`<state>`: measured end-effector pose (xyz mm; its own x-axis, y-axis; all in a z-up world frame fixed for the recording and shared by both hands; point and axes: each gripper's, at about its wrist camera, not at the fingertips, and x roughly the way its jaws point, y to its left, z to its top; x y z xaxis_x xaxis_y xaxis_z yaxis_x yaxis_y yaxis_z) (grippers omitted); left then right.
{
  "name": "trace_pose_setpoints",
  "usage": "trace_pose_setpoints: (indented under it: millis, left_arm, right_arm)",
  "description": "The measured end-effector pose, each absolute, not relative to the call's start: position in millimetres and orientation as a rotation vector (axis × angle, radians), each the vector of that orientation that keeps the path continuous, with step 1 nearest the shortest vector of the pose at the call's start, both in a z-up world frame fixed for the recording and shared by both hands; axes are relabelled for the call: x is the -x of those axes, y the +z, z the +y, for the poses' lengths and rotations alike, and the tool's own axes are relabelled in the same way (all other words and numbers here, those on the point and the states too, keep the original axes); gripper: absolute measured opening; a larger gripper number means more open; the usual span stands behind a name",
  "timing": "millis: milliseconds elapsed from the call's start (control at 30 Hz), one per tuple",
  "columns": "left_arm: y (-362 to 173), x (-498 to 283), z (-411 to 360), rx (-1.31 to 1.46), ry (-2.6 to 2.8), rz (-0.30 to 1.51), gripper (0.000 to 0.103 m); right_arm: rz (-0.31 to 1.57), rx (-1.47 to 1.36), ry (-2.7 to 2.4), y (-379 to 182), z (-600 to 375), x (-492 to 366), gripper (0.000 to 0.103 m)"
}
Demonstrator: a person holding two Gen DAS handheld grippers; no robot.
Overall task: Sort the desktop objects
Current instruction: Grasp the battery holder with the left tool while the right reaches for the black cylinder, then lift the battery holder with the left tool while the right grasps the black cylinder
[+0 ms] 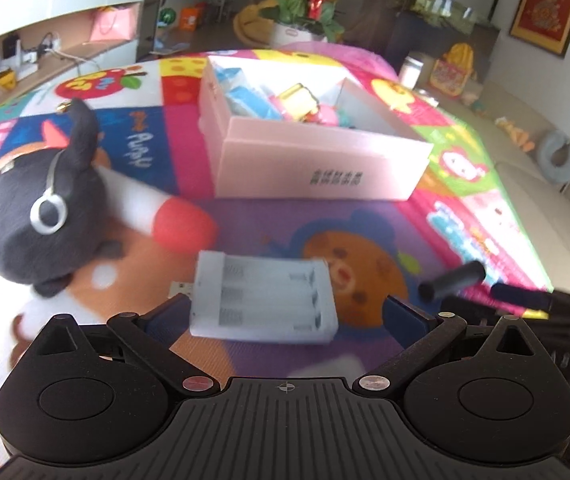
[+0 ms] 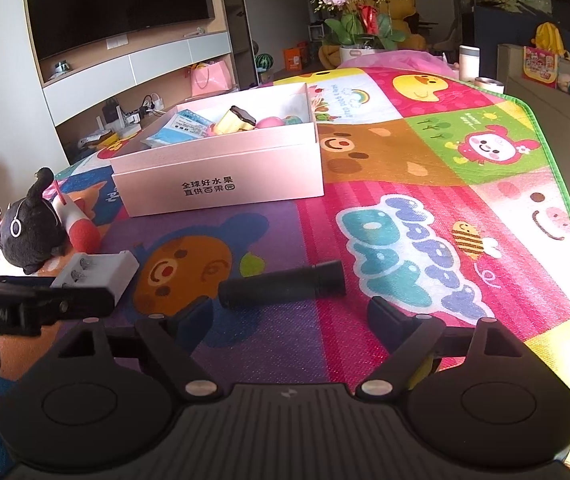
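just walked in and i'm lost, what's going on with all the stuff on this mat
A person is sorting things into the pink box with two handheld grippers. The left gripper is open around a white battery charger lying on the mat. The right gripper is open just short of a black flashlight. A black plush toy is also still outside the box.

Right claw [image 2: 285,312] open, black cylinder [image 2: 283,283] lying just ahead on colourful mat [image 2: 425,184], pink box [image 2: 221,176] beyond

Each tongs unit is matte black: a ribbed central plate with a small crosshair mark, flanked by two round housings with triangular cut-outs. Silver pivot screws fix two angled link arms. Left tongs [image 1: 285,312] and right tongs [image 2: 285,316] carry dark blue fingertips [image 1: 403,316].
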<state>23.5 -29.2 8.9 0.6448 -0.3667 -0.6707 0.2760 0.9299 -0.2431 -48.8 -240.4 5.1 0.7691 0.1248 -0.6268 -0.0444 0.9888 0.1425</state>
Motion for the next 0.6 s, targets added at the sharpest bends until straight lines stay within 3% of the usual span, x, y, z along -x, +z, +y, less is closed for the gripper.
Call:
trace_pose_setpoints:
  millis: [200, 400, 600]
  left_arm:
    - [12.5, -17.3, -42.9, -0.087, -0.333, 0.678, 0.103]
    - [6.9, -29.4, -34.2, -0.009, -0.343, 0.749, 0.103]
    - [-2.6, -36.2, -50.2, -0.104, -0.301, 0.755, 0.103]
  right_arm:
    - [0.687, -0.155, 0.076, 5.1, -246.0, 48.7, 0.090]
    - [0.692, -0.168, 0.081, 4.7, -247.1, 48.2, 0.094]
    - [0.693, -0.170, 0.076, 5.0, -246.8, 47.8, 0.096]
